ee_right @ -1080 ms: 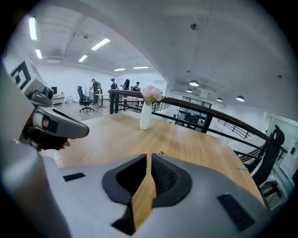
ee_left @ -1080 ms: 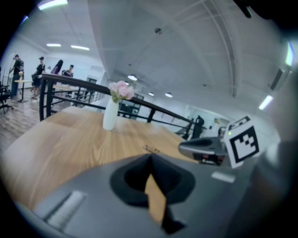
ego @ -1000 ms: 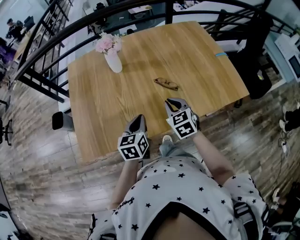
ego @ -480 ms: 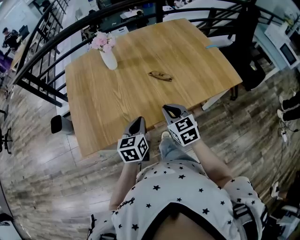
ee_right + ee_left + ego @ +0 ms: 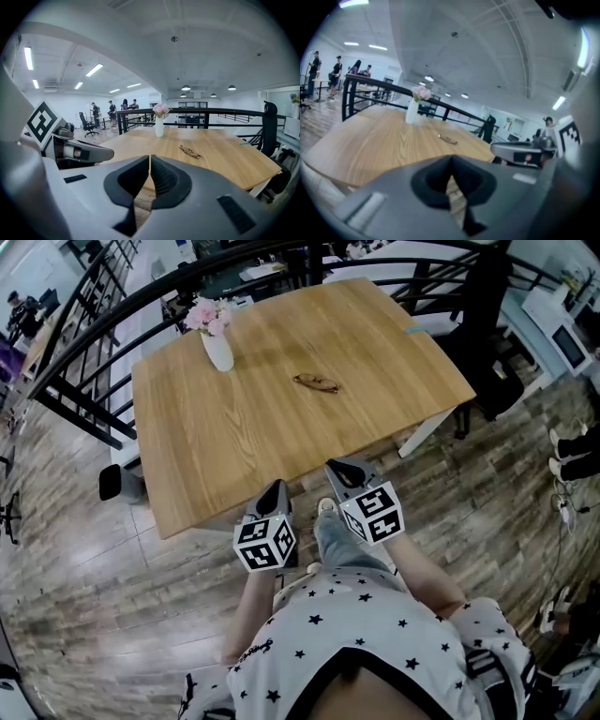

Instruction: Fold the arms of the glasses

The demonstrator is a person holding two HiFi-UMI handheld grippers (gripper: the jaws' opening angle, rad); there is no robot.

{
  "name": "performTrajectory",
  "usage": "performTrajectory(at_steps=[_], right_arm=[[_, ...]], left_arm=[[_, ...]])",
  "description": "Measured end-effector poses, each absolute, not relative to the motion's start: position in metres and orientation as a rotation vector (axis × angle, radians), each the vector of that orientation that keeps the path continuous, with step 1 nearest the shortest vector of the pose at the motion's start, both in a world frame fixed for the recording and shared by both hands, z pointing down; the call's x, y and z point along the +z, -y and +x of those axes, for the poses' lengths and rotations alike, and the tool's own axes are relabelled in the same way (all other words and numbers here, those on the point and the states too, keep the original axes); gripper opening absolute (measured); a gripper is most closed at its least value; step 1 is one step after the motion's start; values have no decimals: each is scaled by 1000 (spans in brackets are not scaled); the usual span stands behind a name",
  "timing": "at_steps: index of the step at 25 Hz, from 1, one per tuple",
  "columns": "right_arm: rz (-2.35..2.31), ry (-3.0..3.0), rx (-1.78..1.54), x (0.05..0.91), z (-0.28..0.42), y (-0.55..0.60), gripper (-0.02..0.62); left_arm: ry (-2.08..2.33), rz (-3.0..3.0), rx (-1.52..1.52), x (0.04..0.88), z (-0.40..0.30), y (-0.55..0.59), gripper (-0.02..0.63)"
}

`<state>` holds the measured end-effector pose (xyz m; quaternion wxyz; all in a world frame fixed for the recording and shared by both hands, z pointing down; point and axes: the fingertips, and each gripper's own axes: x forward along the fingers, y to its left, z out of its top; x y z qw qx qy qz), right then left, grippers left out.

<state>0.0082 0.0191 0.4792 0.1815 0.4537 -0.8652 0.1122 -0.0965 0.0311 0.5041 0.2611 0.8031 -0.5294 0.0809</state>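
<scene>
Pulled back beyond the worktop's (image 5: 234,437) near edge: left gripper (image 5: 277,487), right gripper (image 5: 341,469); glasses (image 5: 316,382) mid-worktop. Left gripper view: pressed together, empty, short of worktop. Right gripper view: likewise closed, empty.

Glasses (image 5: 316,382) lie on the table (image 5: 234,446), upper centre of the head view. Vase (image 5: 217,351) stands on it too, up-left of the glasses, near the far left corner. My left gripper (image 5: 278,487) and right gripper (image 5: 342,469) sit side by side at lower centre, at the table's near edge, well apart from the glasses. Railing (image 5: 225,111) runs behind the table.
</scene>
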Motion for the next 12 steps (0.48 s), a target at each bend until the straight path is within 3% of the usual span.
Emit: performTrajectory(at_steps=[12], right_arm=[[1285,2476,339,476,3,-62,25]], left_arm=[[1436,2165,197,504,-107,-68,8]])
